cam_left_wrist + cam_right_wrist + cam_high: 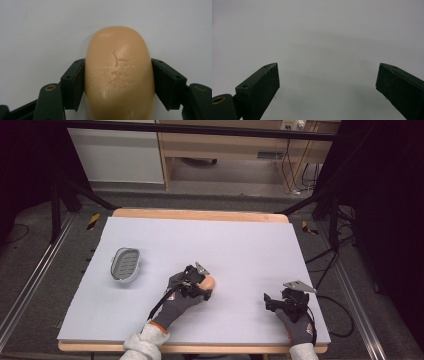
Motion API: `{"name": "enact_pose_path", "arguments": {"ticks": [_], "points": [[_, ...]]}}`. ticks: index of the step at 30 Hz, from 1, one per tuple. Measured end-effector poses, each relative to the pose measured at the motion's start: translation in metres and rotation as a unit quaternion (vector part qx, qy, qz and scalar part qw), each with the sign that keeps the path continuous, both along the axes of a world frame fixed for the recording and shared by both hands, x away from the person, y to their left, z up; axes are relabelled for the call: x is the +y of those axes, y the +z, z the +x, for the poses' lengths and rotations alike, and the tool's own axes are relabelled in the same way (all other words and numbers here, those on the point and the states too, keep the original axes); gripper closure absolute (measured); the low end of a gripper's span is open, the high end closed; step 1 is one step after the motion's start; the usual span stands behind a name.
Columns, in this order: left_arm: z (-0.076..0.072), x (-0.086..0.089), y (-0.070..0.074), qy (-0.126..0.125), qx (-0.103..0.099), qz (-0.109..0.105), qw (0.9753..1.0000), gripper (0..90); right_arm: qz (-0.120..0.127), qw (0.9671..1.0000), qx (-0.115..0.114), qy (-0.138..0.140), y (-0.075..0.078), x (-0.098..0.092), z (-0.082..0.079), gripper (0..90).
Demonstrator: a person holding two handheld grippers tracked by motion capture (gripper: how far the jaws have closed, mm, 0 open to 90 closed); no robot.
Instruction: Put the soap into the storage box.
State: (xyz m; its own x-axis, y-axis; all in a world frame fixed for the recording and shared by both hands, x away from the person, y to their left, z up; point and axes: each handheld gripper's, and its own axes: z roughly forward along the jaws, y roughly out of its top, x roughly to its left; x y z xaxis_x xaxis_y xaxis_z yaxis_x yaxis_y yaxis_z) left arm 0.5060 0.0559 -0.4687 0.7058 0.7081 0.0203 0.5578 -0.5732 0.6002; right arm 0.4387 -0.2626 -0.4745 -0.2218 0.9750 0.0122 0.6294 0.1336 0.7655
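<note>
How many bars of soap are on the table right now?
1. The peach-coloured oval soap bar lies near the middle of the white table, clamped between the left gripper. The grey ribbed soap dish to its left holds none.

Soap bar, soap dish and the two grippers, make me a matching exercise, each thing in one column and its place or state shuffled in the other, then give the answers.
Things:
1. soap bar
2. soap dish
3. left gripper
4. right gripper

Places or states:
A. jaws wide apart, nothing between them
B. lies empty on the left part of the table
C. peach-coloured, pinched on both sides by black jaws
D. closed on something near the table's middle

Pairs: 1-C, 2-B, 3-D, 4-A
</note>
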Motion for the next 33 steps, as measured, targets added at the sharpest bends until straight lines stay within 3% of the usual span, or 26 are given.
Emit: {"name": "enact_pose_path", "arguments": {"ticks": [6,16,33], "points": [[-0.002,0.001,0.003,-0.005,0.002,0.000,1.0000,31.4,0.000,1.0000,0.000,-0.001,0.000,0.000,0.000,5.3],[-0.011,0.011,0.020,-0.003,-0.012,-0.022,0.9997,31.4,0.001,1.0000,0.001,-0.002,0.000,0.000,0.000,5.3],[-0.026,0.047,0.043,0.004,-0.032,-0.046,0.9984,31.4,0.001,1.0000,0.001,-0.003,0.000,0.000,0.000,5.3]]}}
